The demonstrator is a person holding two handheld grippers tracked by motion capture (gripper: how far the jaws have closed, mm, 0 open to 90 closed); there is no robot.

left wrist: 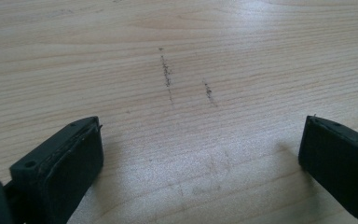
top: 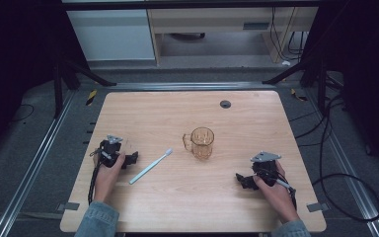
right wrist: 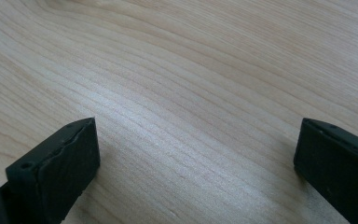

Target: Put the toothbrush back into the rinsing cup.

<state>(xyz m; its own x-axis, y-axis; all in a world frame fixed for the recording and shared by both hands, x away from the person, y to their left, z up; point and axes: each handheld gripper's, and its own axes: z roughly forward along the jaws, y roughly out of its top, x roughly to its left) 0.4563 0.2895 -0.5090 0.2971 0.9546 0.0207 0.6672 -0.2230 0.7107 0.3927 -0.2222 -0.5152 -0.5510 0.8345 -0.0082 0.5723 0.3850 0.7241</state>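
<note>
nothing had been picked up at this point. the toothbrush (top: 151, 166) lay flat on the table (top: 237, 207), slanted, with its head pointing toward the cup (top: 202, 142), which stood upright near the middle of the table, well apart from both hands. the left gripper (top: 131, 158) rested on the wood just beside the handle end of the toothbrush, not touching it; its jaws stood wide apart with bare wood and a few dark scuff marks (left wrist: 167, 74) between them. the right gripper (top: 242, 180) rested near the front right of the table, apart from the cup, jaws likewise spread wide over bare wood. judging from this, the work was at its very start: the toothbrush was likely meant for the cup, and reaching, grasping, lifting and placing all remained.
</note>
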